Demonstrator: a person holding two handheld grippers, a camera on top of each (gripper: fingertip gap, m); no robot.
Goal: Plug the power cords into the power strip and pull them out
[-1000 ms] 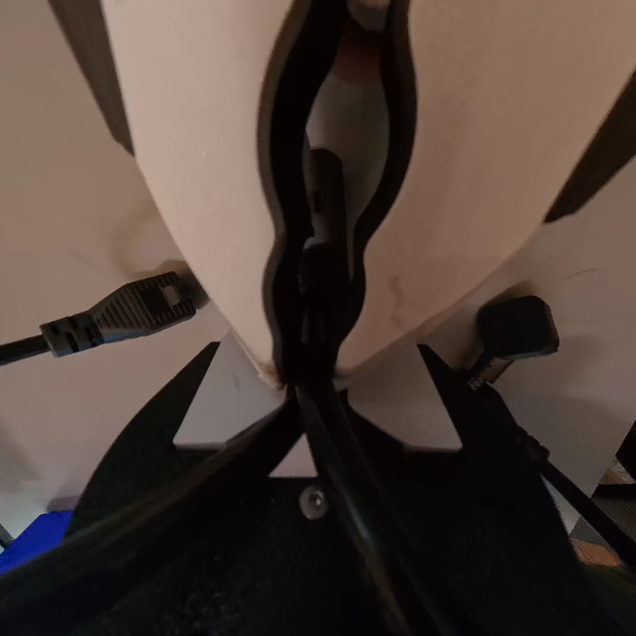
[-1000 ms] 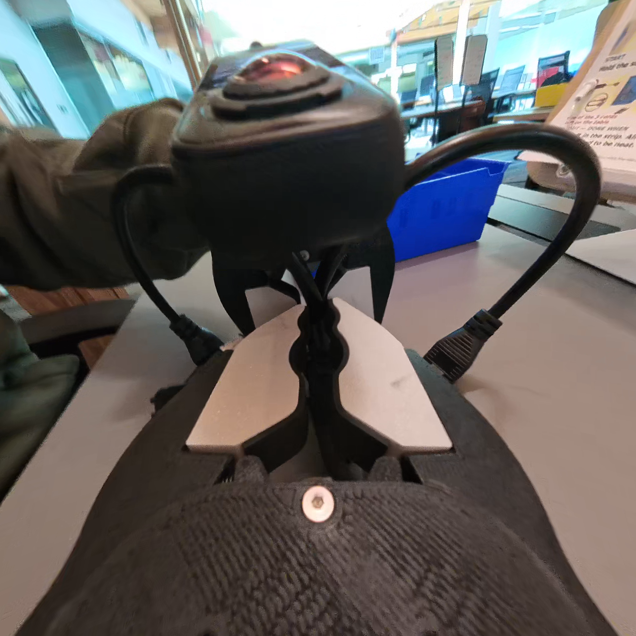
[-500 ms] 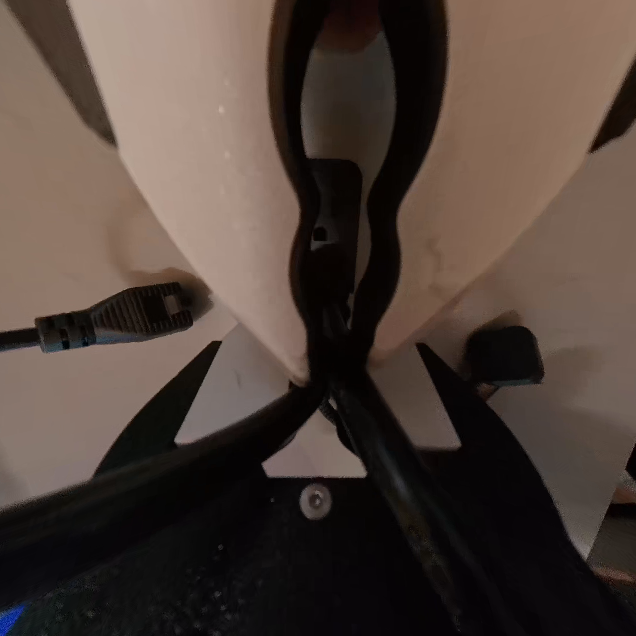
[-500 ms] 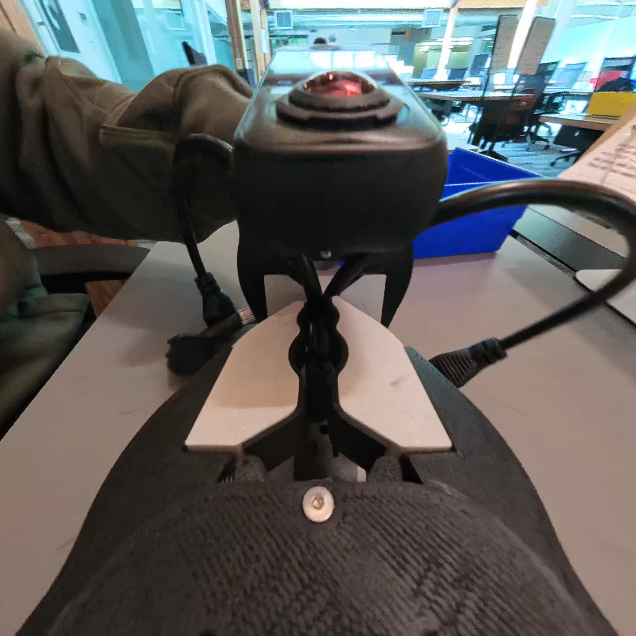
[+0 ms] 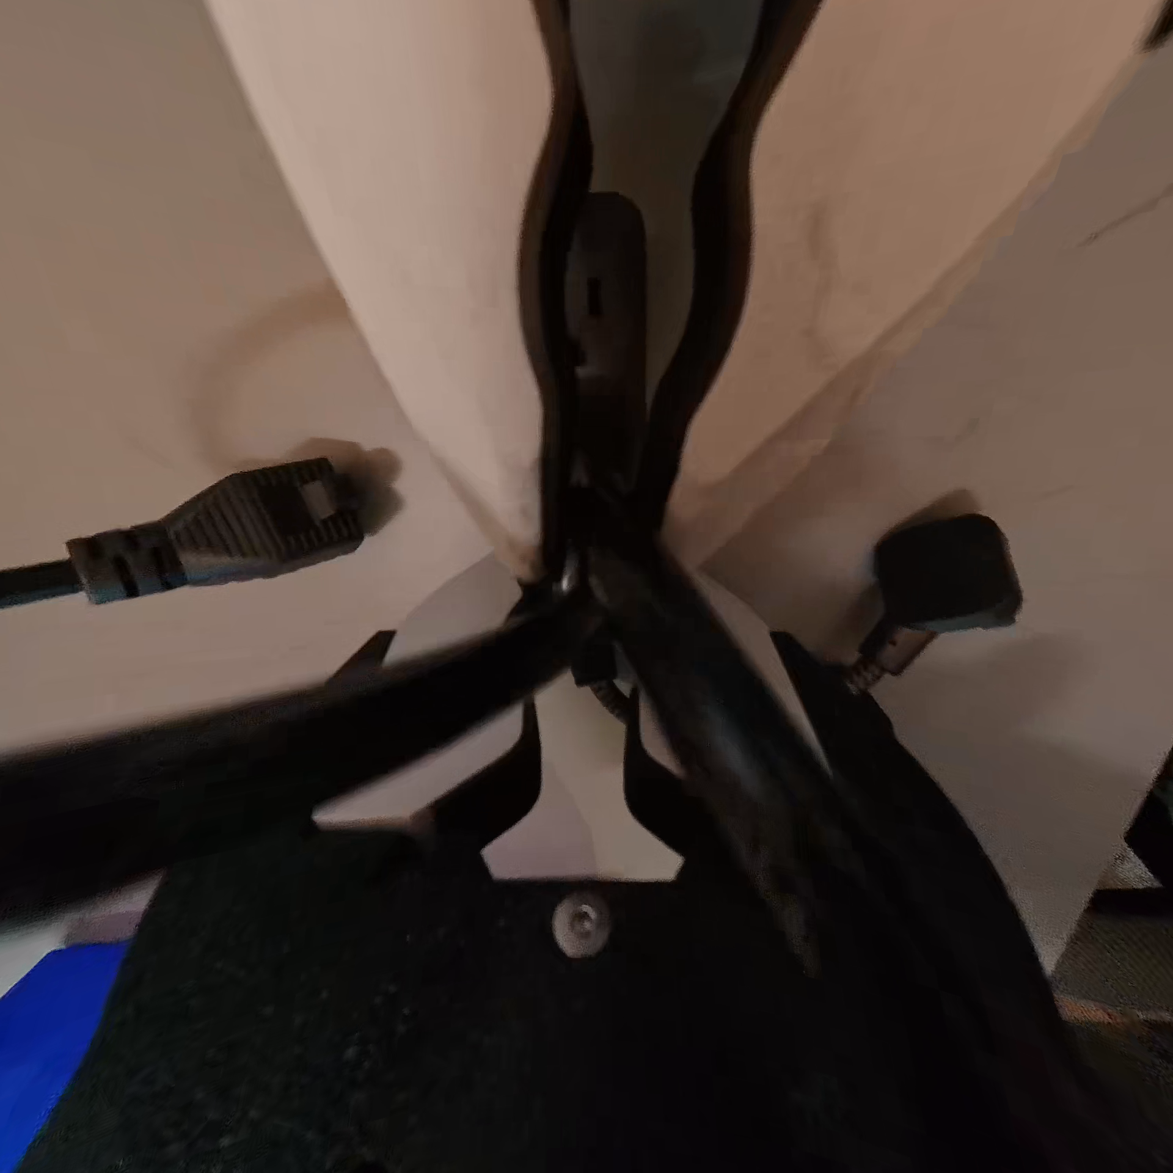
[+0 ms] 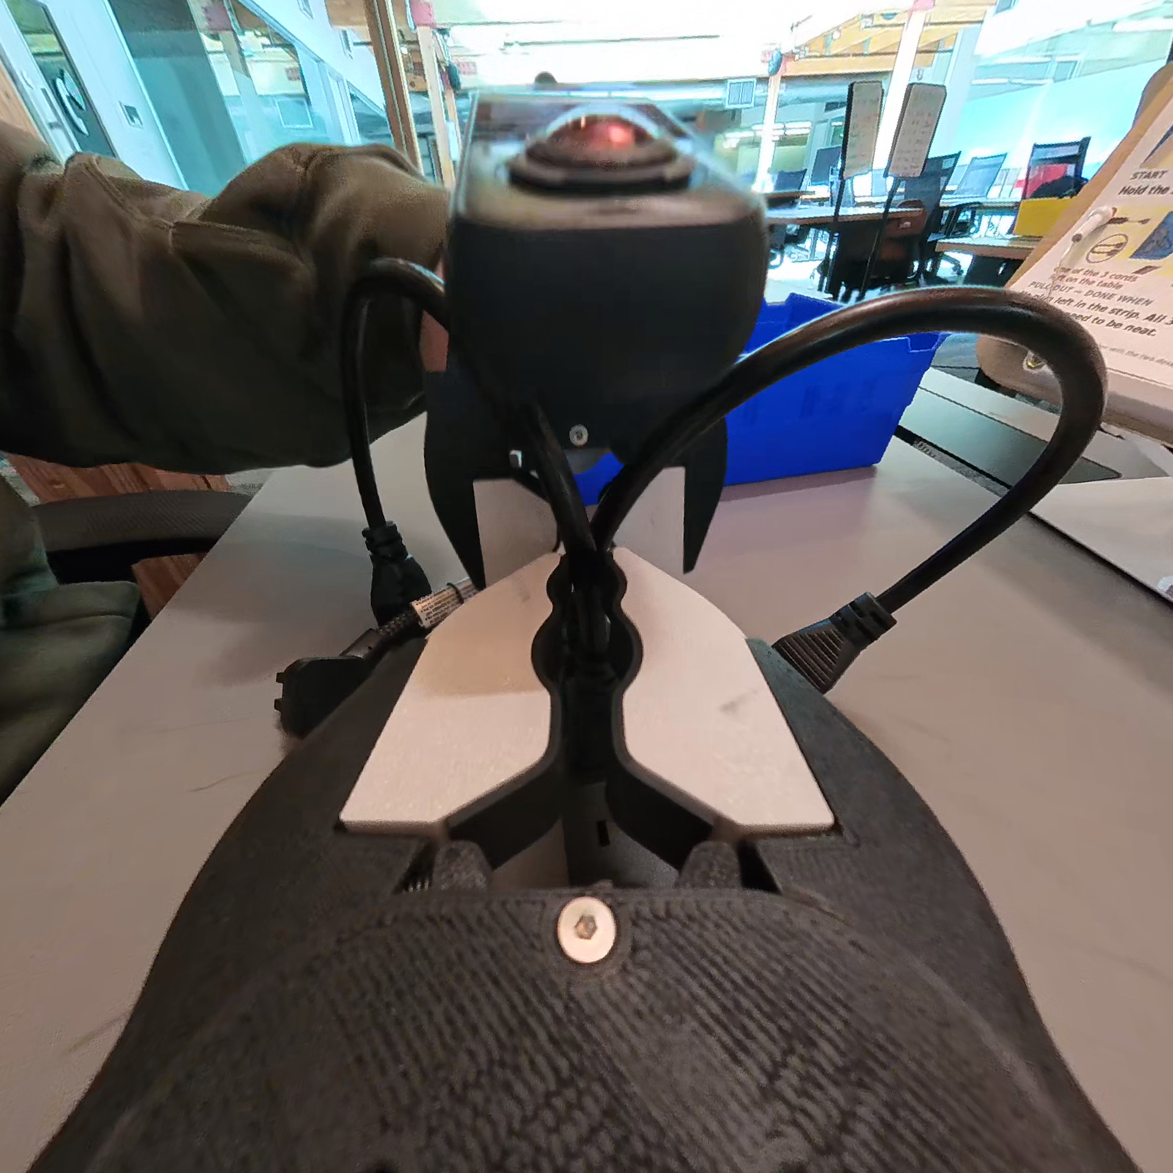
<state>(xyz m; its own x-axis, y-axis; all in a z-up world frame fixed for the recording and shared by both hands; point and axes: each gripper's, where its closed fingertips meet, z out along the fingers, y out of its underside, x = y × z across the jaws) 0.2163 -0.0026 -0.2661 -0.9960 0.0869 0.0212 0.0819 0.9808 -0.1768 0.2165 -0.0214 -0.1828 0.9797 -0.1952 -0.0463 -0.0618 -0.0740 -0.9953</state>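
Observation:
My right gripper (image 6: pixel 584 558) is shut on a black plug (image 6: pixel 587 717) that sits deep between its white fingers. The left wrist view shows that plug (image 5: pixel 606 304) end-on. My left gripper (image 6: pixel 581 508) faces the right one tip to tip and is shut on the black cords (image 5: pixel 444 685) where they leave the right fingertips. One cord (image 6: pixel 952 311) arches right to a ribbed connector (image 6: pixel 831 641) lying on the table. Another drops left to a plug (image 6: pixel 393 571). I cannot make out the power strip.
A flat black plug (image 6: pixel 317 692) on a braided cable lies left of my right gripper on the grey table (image 6: pixel 984 793). A blue bin (image 6: pixel 825 406) stands behind, and an instruction sheet (image 6: pixel 1130 254) at the far right. A person's sleeve (image 6: pixel 190 304) is at left. Across from one pair of fingers to the other is roughly 8 centimetres. The ribbed connector (image 6: pixel 831 641) lies around 8 centimetres away from my left fingertips. My left wrist view (image 5: pixel 189 529) looks at it from another angle.
Both grippers stay shut. The left gripper has drawn back a little and risen, pulling the cords up. The arching cord has swung higher on the right.

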